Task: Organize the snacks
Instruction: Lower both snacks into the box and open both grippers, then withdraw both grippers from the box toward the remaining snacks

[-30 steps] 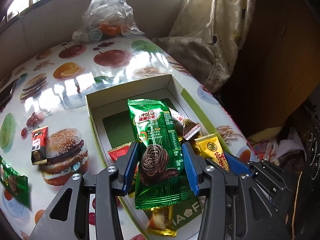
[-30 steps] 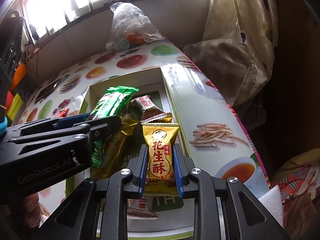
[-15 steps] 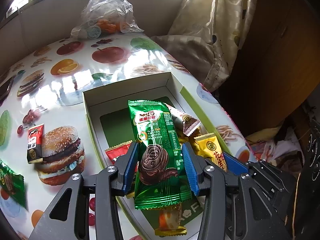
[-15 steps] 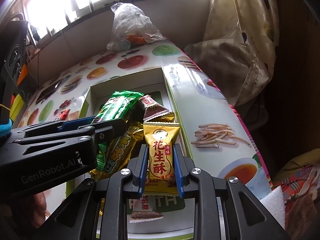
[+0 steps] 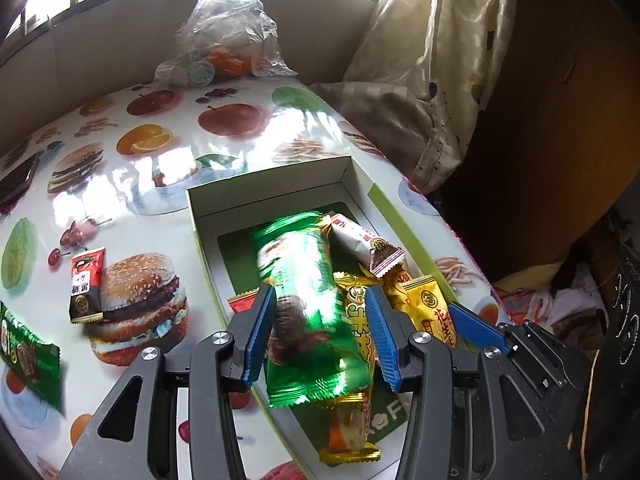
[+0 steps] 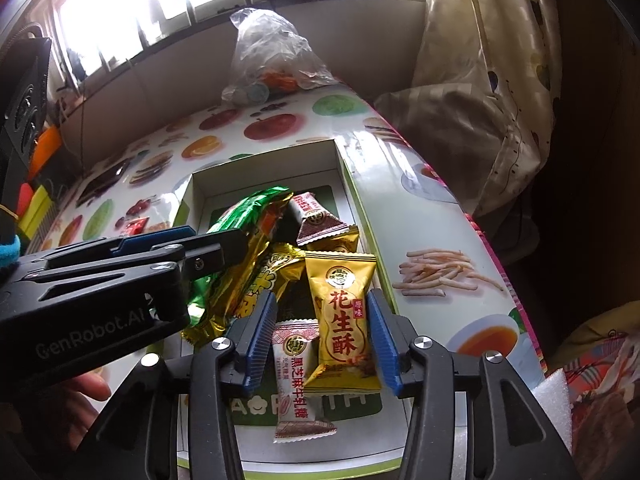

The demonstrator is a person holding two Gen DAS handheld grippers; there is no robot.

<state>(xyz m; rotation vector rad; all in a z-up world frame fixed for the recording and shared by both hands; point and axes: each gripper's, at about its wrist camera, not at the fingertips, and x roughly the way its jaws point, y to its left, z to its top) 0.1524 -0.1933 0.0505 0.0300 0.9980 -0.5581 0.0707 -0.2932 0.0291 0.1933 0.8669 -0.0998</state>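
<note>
Between the pads of my left gripper, a green wafer packet shows blurred and slipping free. The jaws are opening, with a gap at the right pad. Below it is a white box holding several snacks. My right gripper is also opening. A yellow peanut-crisp packet lies loose between its pads on the pile in the box. In the right wrist view the left gripper reaches in from the left over the green packet.
A red-and-black packet and another green packet lie on the fruit-print tablecloth left of the box. At the far end sits a clear bag of oranges. A curtain hangs past the table's right edge. A person's hand holds the left gripper.
The right jaws have spread wide and let go of the yellow packet, which now rests in the box. The left jaws have widened a little and the green packet has started to drop.
</note>
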